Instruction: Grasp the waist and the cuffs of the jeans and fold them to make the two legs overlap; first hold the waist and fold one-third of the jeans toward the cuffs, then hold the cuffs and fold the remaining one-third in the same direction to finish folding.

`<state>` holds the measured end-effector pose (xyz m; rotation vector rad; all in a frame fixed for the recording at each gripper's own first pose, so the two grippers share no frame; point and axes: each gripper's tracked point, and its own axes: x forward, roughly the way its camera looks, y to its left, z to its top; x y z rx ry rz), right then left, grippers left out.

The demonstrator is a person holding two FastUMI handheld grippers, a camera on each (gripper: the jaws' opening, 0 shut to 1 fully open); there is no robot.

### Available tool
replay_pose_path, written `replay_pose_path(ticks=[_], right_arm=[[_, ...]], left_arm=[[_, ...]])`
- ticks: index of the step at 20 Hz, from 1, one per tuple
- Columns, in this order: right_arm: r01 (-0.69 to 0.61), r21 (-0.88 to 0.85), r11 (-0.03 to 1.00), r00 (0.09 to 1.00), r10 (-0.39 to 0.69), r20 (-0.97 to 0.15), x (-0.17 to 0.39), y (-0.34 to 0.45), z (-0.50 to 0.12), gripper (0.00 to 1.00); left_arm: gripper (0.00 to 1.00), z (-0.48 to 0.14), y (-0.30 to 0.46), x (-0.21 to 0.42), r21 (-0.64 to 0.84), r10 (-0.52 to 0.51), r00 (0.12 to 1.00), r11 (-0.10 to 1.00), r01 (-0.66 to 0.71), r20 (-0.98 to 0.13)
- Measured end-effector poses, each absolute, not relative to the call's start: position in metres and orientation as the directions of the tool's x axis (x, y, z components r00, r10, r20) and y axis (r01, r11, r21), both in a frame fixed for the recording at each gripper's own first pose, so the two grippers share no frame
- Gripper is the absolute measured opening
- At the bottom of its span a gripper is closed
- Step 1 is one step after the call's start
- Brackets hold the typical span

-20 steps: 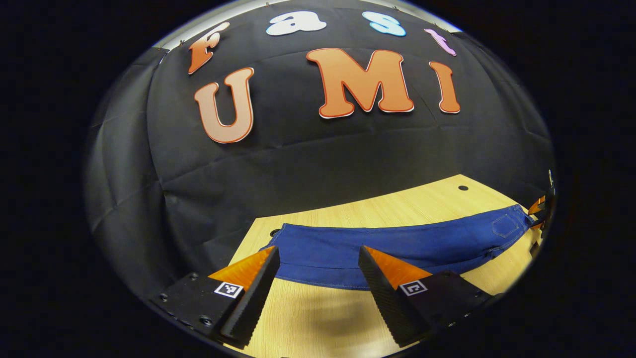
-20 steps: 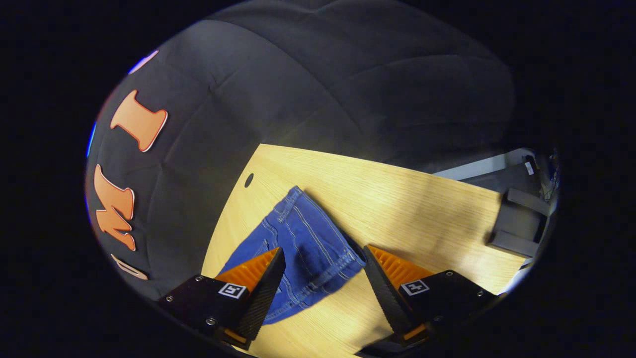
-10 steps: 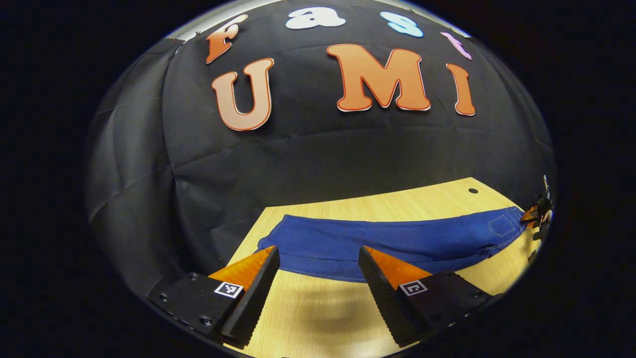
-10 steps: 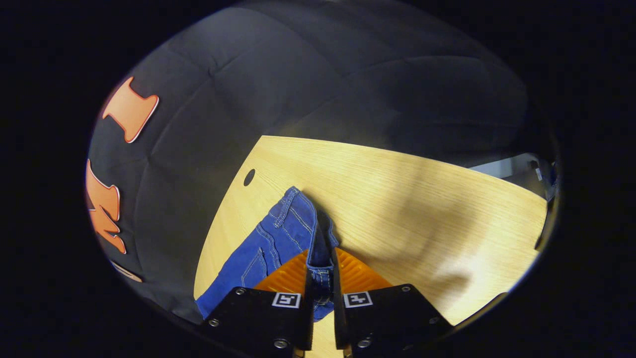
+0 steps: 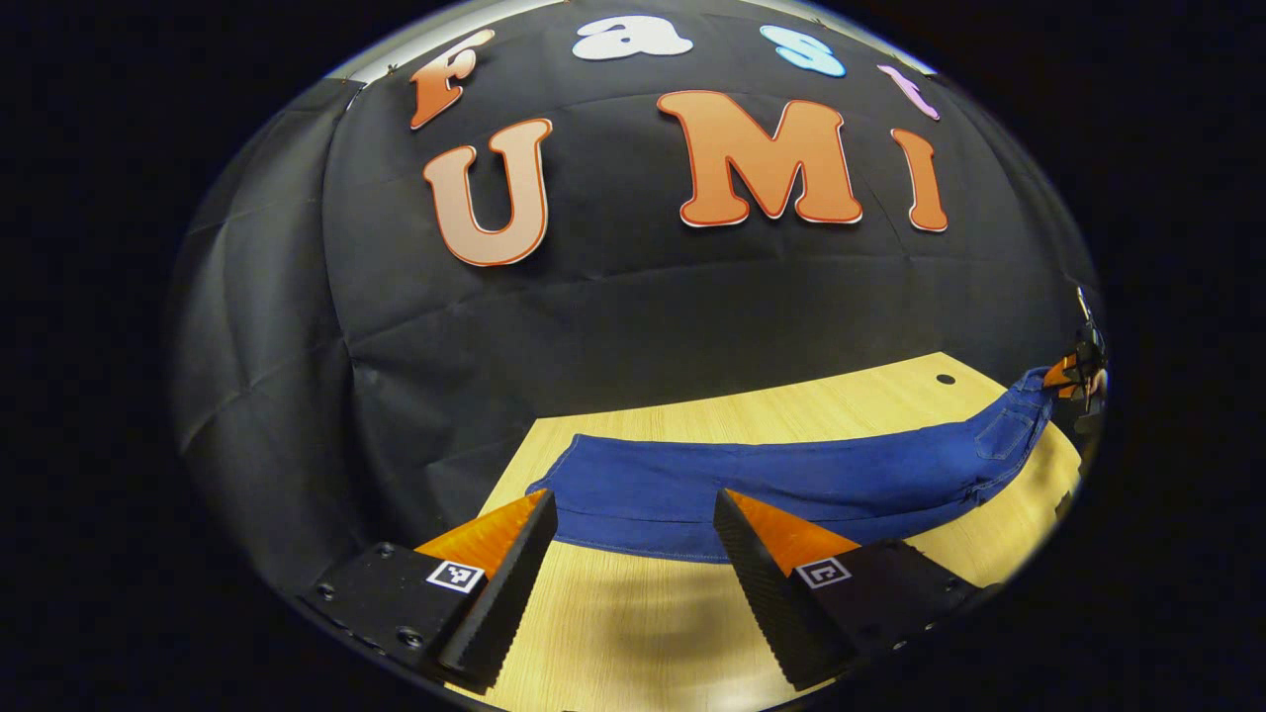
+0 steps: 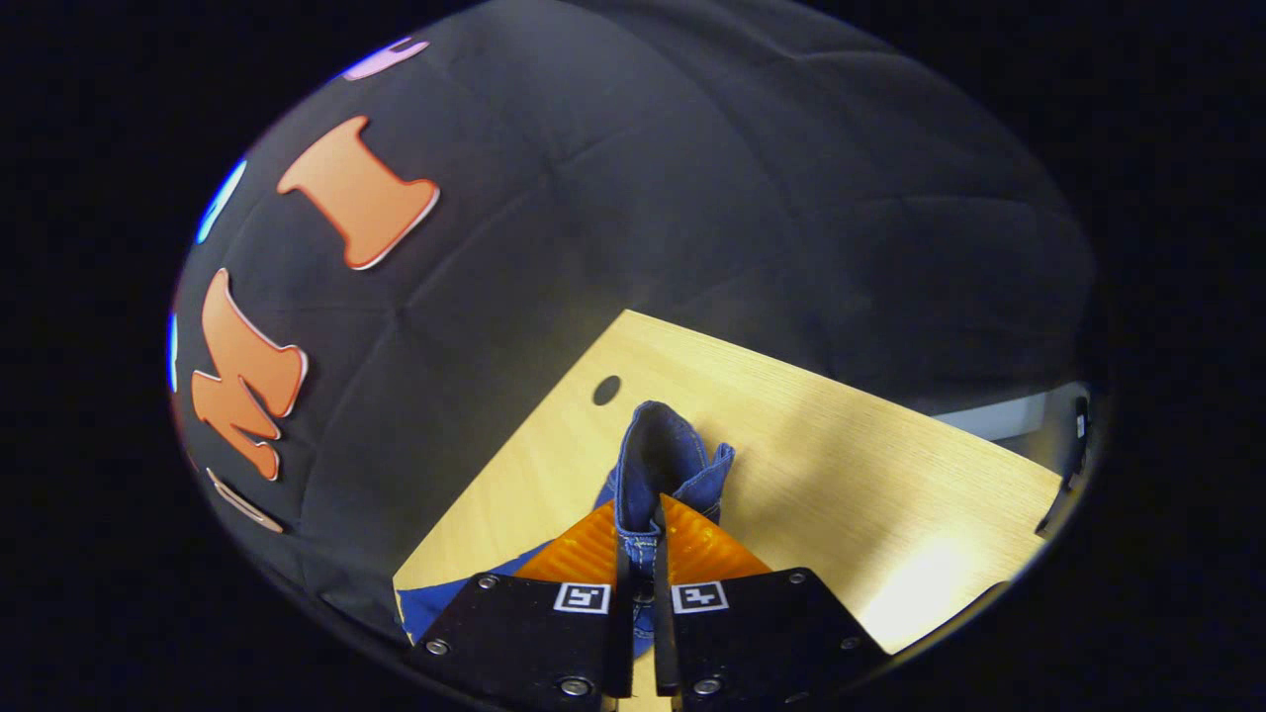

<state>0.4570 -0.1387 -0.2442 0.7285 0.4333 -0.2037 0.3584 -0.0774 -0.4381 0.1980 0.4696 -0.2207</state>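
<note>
Right gripper (image 6: 641, 514): fingers clamped together on the waist end of the jeans (image 6: 665, 460), with denim bunched up and raised just ahead of the tips, above the table (image 6: 890, 494). Left gripper (image 5: 633, 514): fingers spread wide, nothing held, hovering over the tabletop. The jeans are laid flat just beyond its tips, the cuff end ahead-left, the waist lifted far right.
</note>
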Motion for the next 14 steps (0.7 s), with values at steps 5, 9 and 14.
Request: replay_pose_path(ticks=[5,9,14], right_arm=[[0.219,0.569,0.793,0.915,0.034,-0.401,0.467,-0.062,-0.185,0.08],[0.134,0.550,0.824,0.923,0.099,-0.372,0.474,0.014,-0.149,0.08],[0.017,0.540,0.842,0.918,0.201,-0.342,0.488,0.126,-0.128,0.08]], left_arm=[[0.98,-0.437,-0.054,0.367,0.111,-0.183,0.867,0.959,0.262,-0.464],[0.98,-0.436,-0.034,0.375,0.075,-0.210,0.863,0.959,0.273,-0.460],[0.98,-0.430,-0.004,0.384,0.069,-0.223,0.870,0.957,0.280,-0.439]])
